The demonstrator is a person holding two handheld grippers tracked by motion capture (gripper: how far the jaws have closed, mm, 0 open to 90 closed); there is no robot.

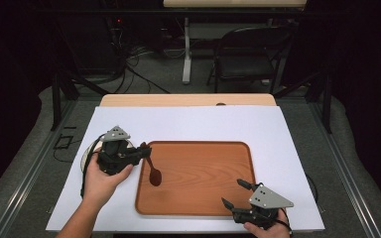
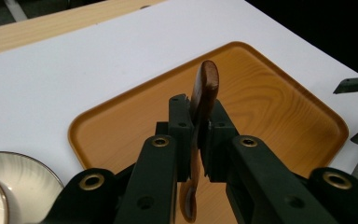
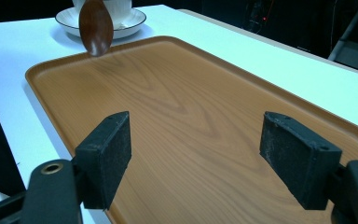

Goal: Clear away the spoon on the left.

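- The wooden spoon (image 1: 152, 171) hangs bowl-down over the left part of the wooden tray (image 1: 203, 203), pinched by its handle in the left tongs (image 1: 142, 151).
- The right tongs (image 1: 235, 193) are spread wide at the tray's near right corner.
- A saucer (image 3: 130, 21) sits on the white tabletop (image 1: 188, 124), left of the tray.
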